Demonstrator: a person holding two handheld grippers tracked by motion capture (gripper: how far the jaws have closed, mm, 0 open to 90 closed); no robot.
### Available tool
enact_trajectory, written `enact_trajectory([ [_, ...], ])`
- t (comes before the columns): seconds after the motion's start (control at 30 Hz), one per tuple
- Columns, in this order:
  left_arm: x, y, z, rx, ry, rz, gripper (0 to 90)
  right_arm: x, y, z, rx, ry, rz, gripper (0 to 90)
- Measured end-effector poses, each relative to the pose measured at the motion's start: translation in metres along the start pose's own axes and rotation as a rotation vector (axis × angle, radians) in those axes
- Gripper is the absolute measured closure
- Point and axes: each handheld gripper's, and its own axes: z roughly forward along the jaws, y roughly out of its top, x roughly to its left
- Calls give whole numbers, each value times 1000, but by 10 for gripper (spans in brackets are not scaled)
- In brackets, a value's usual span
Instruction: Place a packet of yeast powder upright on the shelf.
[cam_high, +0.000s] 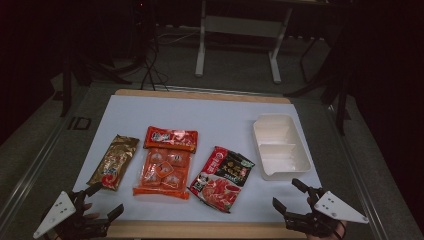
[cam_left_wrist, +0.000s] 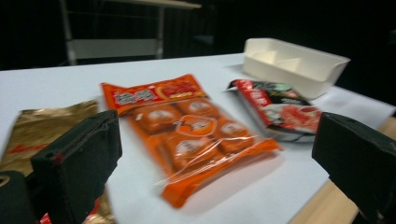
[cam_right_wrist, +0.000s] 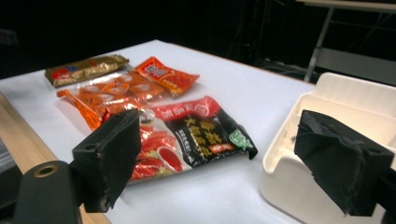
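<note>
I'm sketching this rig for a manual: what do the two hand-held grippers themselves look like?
Both the left gripper and the right gripper are black, each topped by a pale grey three-cornered plate with small dots. Their fingers are thick, blocky black pads with rough, worn edges.

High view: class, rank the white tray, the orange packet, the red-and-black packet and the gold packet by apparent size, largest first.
1. Orange packet
2. White tray, close to it, so unsure
3. Red-and-black packet
4. Gold packet
</note>
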Motion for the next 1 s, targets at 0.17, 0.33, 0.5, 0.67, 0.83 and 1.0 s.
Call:
enact_trajectory([
  [0.17,-1,-1,2,12,-17,10,24,2,1,0,18,-22,-19,145],
  [0.33,-5,0,3,20,-33,57,25,1,2,-2,10,-30,-13,143],
  [0.5,-10,2,4,13,-99,58,24,-1,0,-2,-24,-21,-22,133],
  [0.67,-13,11,2,43,-90,37,24,3,4,-5,-19,-55,-36,124],
  [0.83,-13,28,-4,39,-87,29,24,5,5,-7,-28,-34,-19,132],
  [1.0,-8,41,-3,48,-89,57,25,10,7,-8,-43,-23,-20,127],
])
